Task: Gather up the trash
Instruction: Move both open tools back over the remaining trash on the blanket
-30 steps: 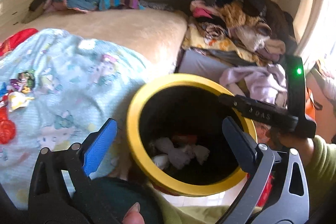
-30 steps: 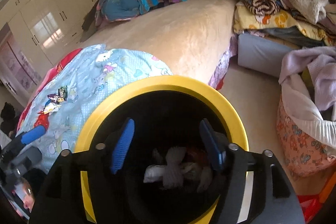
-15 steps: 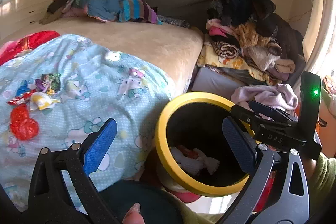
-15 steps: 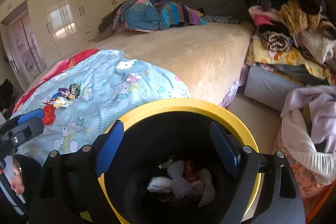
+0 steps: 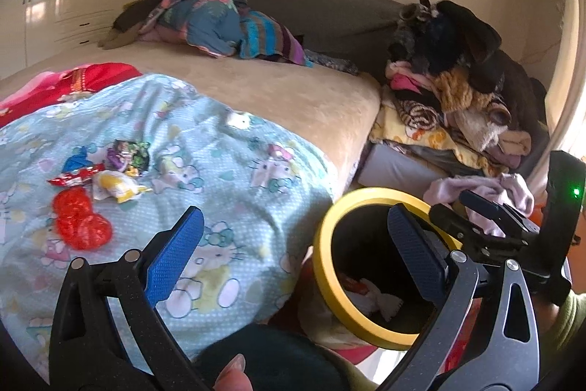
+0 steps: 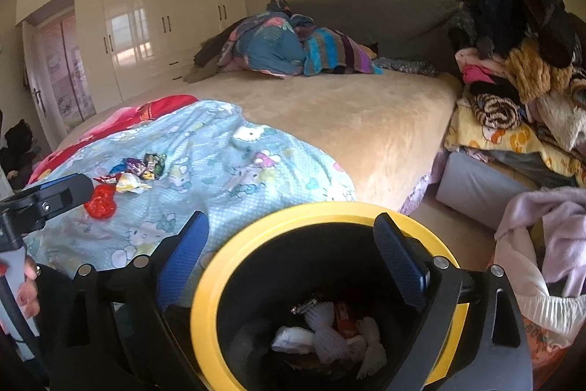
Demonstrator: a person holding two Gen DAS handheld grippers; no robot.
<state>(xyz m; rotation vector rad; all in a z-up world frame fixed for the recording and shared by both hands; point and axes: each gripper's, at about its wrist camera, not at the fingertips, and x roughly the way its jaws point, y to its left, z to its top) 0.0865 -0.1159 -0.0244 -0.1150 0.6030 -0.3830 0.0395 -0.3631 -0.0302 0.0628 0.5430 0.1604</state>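
A black bin with a yellow rim (image 5: 326, 266) (image 6: 205, 299) stands by the bed, with white crumpled tissues (image 6: 326, 336) and wrappers at its bottom. My right gripper (image 6: 291, 220) hovers over the bin mouth, its jaws opening and nothing between them. My left gripper (image 5: 293, 218) is open and empty, above the blanket's edge and the bin's left side. On the blue cartoon blanket (image 5: 227, 193) lie a red crumpled wrapper (image 5: 82, 222) (image 6: 102, 202), a yellow-white wrapper (image 5: 113, 185) and colourful candy wrappers (image 5: 128, 156) (image 6: 146, 165).
The tan bed cover (image 6: 348, 120) carries a heap of clothes (image 6: 289, 46) at its far end. A tall pile of clothes (image 5: 457, 90) sits right of the bed, and a basket with lilac cloth (image 6: 542, 244) beside the bin. White wardrobes (image 6: 146, 24) line the left wall.
Both grippers have lifted and tilted up, away from the bin and toward the bed. The right jaws have spread wider. The wrappers on the blanket have come further into view.
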